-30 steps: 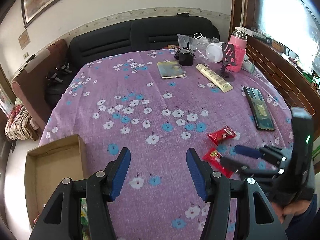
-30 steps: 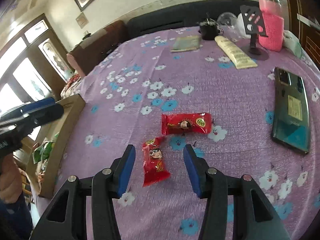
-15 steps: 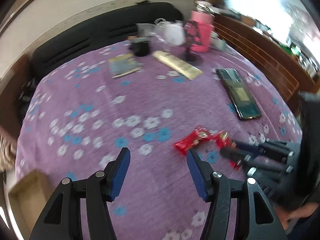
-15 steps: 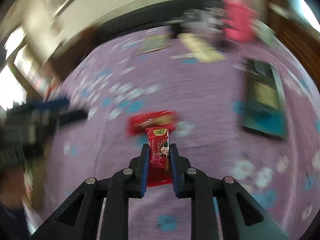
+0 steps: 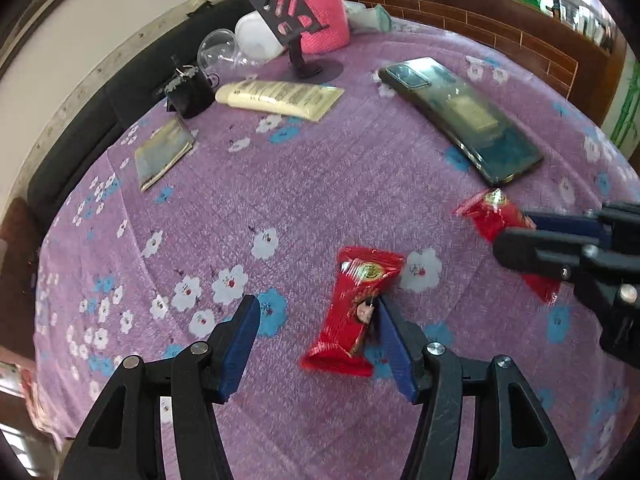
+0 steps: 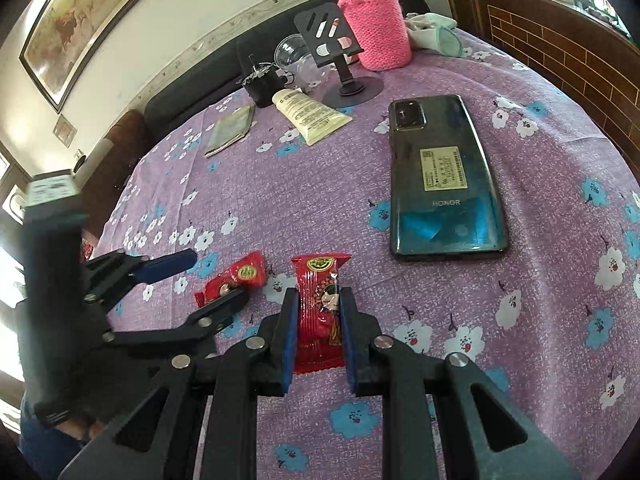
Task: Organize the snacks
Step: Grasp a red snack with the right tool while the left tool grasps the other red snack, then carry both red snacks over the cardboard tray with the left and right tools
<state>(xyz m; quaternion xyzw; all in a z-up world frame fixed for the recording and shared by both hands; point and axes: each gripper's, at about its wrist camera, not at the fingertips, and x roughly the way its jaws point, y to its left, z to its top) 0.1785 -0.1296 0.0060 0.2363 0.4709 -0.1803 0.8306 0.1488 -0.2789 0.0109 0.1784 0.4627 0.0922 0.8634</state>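
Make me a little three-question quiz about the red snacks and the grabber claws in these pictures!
1. True or false: the right gripper is shut on a red plastic-wrapped snack packet.
2. The second red snack packet lies: A) on the dark blue-green phone; B) on the purple flowered tablecloth between the open fingers of the left gripper; C) inside the pink knitted bottle sleeve.
3. Fill in: the cream squeeze tube lies beside the black ____ stand.

Key: 1 true; 2 B; 3 phone.
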